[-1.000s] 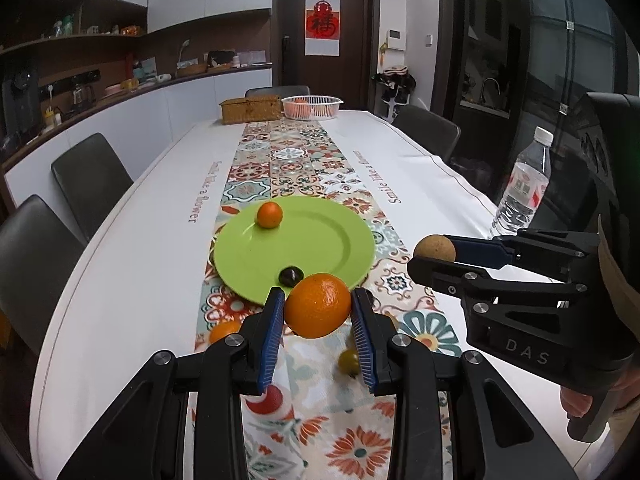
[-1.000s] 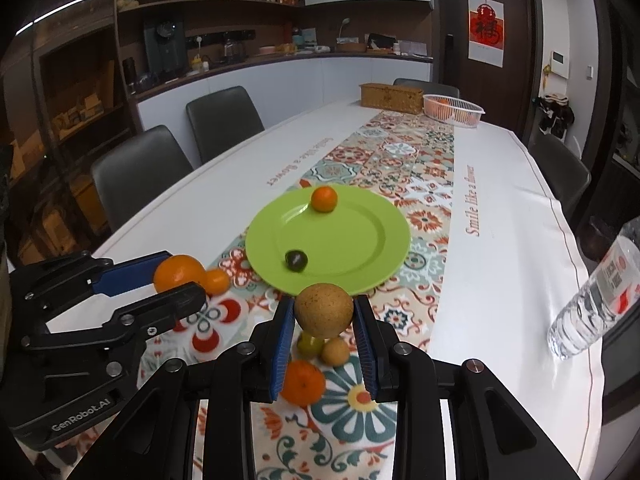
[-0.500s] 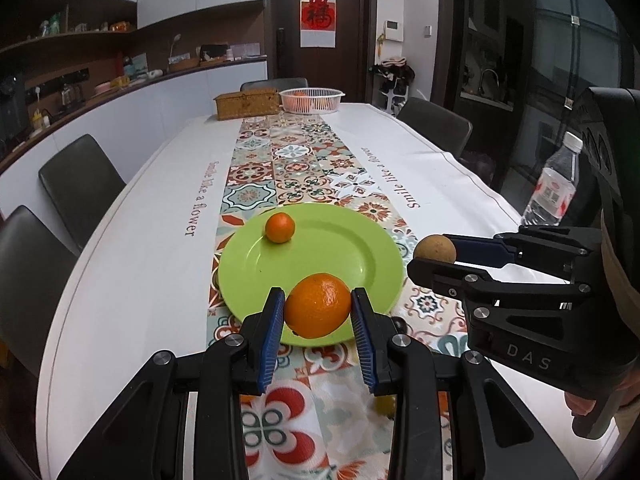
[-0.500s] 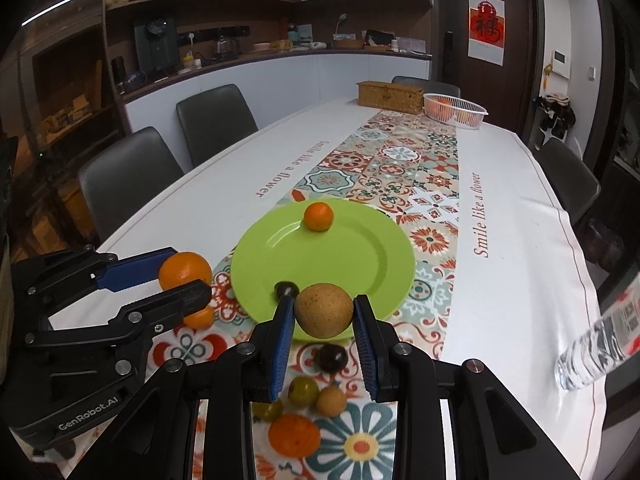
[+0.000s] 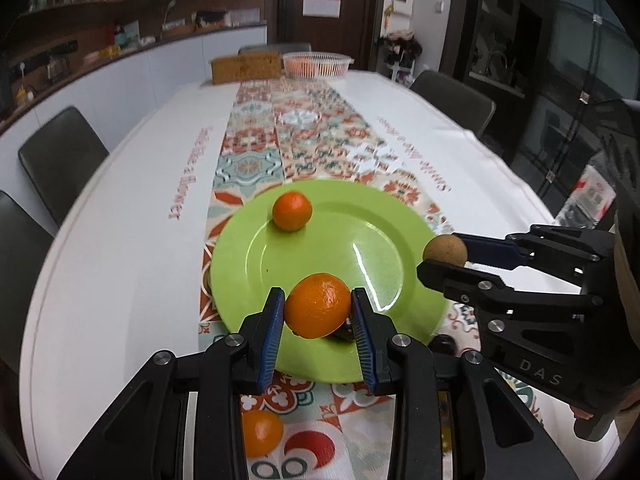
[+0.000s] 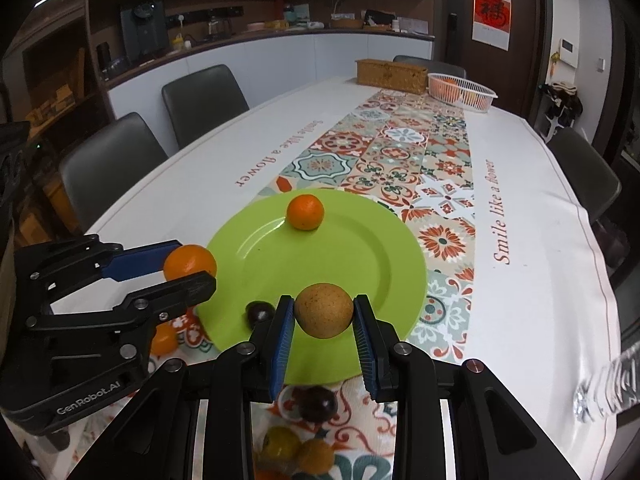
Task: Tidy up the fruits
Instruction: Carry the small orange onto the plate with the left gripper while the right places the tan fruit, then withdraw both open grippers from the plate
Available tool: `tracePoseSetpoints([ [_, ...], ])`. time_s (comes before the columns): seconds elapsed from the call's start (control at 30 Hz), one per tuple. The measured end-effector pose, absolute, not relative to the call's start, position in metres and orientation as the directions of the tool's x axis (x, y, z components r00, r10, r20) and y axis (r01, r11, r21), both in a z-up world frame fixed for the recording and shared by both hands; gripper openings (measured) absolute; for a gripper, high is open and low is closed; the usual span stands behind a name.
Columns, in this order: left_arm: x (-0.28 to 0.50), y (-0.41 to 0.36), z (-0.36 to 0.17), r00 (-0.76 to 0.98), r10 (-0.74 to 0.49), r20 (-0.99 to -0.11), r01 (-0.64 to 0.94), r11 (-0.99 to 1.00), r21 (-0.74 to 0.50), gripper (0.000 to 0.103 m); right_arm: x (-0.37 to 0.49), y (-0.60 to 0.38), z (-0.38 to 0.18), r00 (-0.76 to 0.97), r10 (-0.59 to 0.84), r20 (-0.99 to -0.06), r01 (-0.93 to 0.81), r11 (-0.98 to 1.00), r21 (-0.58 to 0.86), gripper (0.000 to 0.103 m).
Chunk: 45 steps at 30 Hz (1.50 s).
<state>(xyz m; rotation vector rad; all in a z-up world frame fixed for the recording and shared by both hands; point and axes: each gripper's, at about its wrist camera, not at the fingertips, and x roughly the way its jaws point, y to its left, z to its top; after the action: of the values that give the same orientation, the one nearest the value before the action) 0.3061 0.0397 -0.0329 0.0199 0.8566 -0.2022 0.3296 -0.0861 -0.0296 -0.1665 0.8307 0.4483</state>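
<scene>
Over the near left part of the green plate [image 5: 384, 240], the left gripper [image 5: 318, 312] is clamped on a large orange [image 5: 318, 311], its blue pads pressed against both sides of the fruit. A second ago that orange hung short of the plate's near rim; now both hands have carried forward and sunk a little, so the fruit sits above the plate's surface. Farther in, a small mandarin [image 5: 292, 211] already rests on the far left of the plate, and a dark round fruit [image 6: 259, 313] lies near the near rim. To the right, the right gripper [image 6: 324, 317] holds a brown round fruit [image 6: 324, 316] between narrow jaws, likewise brought from the patterned runner [image 6: 404, 160] to a spot over the plate's near right side. Neither fruit looks to be touching the plate yet. Loose fruit remains on the runner nearer than the plate: an orange [image 5: 260, 432] at the left, a dark fruit [image 6: 316, 403] and small yellow ones [image 6: 282, 442] under the right gripper. My reading is that both carries are nearly finished, with lowering and release due next, and several more pieces left to collect.
</scene>
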Motion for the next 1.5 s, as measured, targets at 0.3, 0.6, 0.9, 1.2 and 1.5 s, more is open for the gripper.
tracePoseSetpoints([
  [0.3,0.332,0.046,-0.059,0.569,-0.177,-0.803,0.161,0.982,-0.102,0.033,0.351,-0.079,-0.052,0.553,0.298,-0.778,-0.45,0.893,0.022,0.031],
  [0.6,0.333,0.046,-0.057,0.573,-0.157,-0.804,0.157,0.984,-0.081,0.046,0.356,-0.077,-0.061,0.54,0.295,-0.788,-0.453,0.891,0.024,0.031],
  [0.9,0.299,0.056,-0.032,0.634,-0.115,-0.765,0.107,0.992,-0.06,0.051,0.34,-0.089,-0.044,0.579,0.287,-0.763,-0.419,0.908,0.024,0.043],
  [1.2,0.253,0.056,0.007,0.7,-0.087,-0.709,0.091,0.995,-0.033,0.065,0.294,-0.096,-0.005,0.645,0.3,-0.703,-0.423,0.906,-0.001,0.052],
  [1.5,0.203,0.047,0.031,0.748,-0.109,-0.654,0.121,0.992,-0.027,0.077,0.244,-0.106,0.025,0.69,0.305,-0.657,-0.414,0.91,-0.012,0.053],
])
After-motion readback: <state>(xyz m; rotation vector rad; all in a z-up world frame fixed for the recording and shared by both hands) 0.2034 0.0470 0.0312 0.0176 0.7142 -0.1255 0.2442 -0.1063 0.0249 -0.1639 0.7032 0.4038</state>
